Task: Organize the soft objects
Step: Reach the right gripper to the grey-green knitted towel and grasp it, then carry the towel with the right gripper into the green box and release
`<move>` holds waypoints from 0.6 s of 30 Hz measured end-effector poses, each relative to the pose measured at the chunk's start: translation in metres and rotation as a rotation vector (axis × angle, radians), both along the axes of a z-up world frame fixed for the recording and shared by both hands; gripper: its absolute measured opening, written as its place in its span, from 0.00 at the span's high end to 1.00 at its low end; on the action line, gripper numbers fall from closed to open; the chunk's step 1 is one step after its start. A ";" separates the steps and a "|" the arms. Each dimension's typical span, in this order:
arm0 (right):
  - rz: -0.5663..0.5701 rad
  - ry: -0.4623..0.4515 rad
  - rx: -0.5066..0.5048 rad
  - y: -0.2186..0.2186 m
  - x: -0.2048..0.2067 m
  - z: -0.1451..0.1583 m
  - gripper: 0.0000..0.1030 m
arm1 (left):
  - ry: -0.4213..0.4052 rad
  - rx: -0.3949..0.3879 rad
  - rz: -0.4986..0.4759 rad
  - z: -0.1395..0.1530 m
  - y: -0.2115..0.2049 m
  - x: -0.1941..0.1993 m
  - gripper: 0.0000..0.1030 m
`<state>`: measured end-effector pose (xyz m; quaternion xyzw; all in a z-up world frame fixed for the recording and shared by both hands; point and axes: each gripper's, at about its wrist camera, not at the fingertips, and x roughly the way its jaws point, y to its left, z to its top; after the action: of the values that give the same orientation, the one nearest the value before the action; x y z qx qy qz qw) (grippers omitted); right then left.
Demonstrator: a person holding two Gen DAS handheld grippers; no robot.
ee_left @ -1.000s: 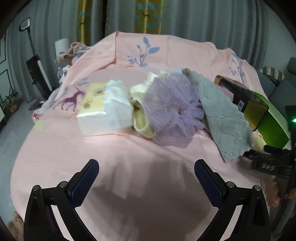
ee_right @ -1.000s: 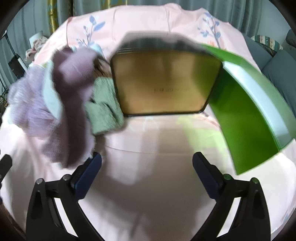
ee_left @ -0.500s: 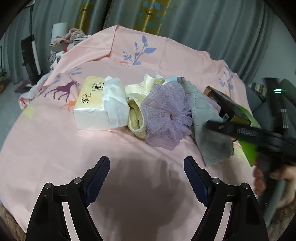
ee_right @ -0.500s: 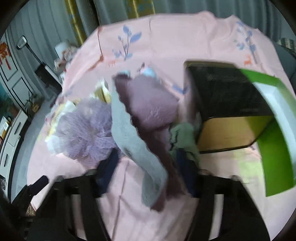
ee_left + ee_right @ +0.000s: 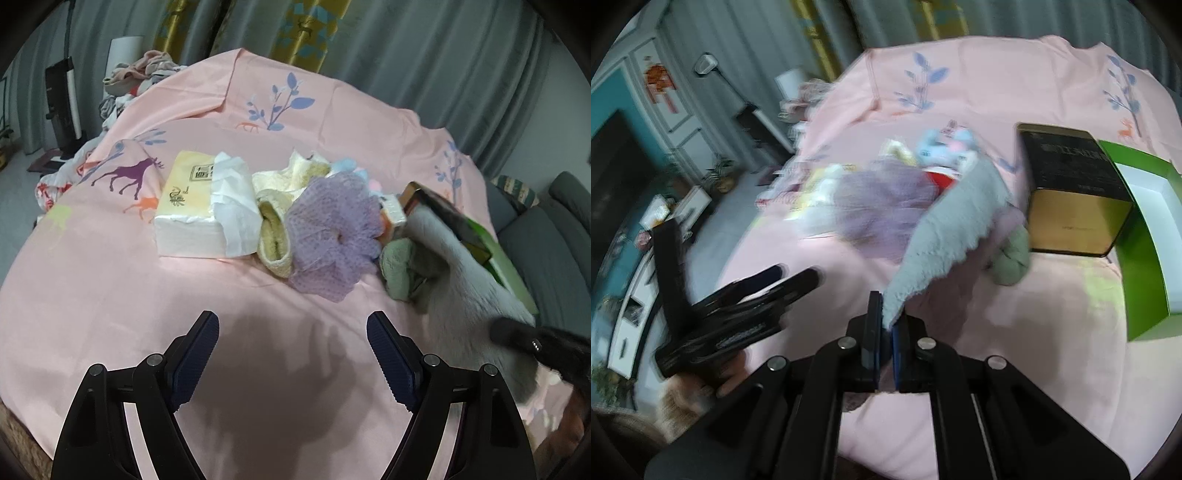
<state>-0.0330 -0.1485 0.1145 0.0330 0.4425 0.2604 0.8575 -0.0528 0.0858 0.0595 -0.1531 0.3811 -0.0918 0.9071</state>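
Observation:
A pile of soft things lies on the pink bedsheet [image 5: 110, 295]: a purple mesh bath pouf [image 5: 332, 232], a yellow towel [image 5: 273, 236], a green rolled cloth [image 5: 399, 266] and a tissue pack [image 5: 195, 206]. My right gripper [image 5: 886, 325] is shut on a corner of a grey quilted cloth [image 5: 953, 229] and holds it stretched up from the pile; the cloth also shows in the left wrist view [image 5: 465, 280]. My left gripper [image 5: 291, 354] is open and empty above the bare sheet in front of the pile.
A black and gold box [image 5: 1071, 192] stands beside an open green box [image 5: 1145, 236] to the right of the pile. A heap of clothes [image 5: 140, 74] lies at the bed's far left. A grey sofa [image 5: 546, 221] is on the right.
My right gripper has shut on the grey cloth and pulled it back off the pile, baring the green cloth. My left gripper has drawn back a little and stays open.

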 end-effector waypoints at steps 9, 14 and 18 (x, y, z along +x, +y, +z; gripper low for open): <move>0.136 -0.049 0.195 0.022 -0.029 0.047 0.96 | -0.030 -0.078 -0.038 0.020 0.011 -0.012 0.19; 0.086 -0.048 0.247 0.019 -0.009 0.058 0.96 | -0.031 -0.089 0.004 0.026 0.027 -0.014 0.19; 0.068 -0.032 0.275 0.016 -0.006 0.063 0.96 | -0.021 -0.093 0.032 0.026 0.040 -0.017 0.19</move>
<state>-0.0389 -0.1328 0.1771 0.1312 0.3897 0.3479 0.8426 -0.0695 0.1253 0.0859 -0.2003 0.3644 -0.0964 0.9043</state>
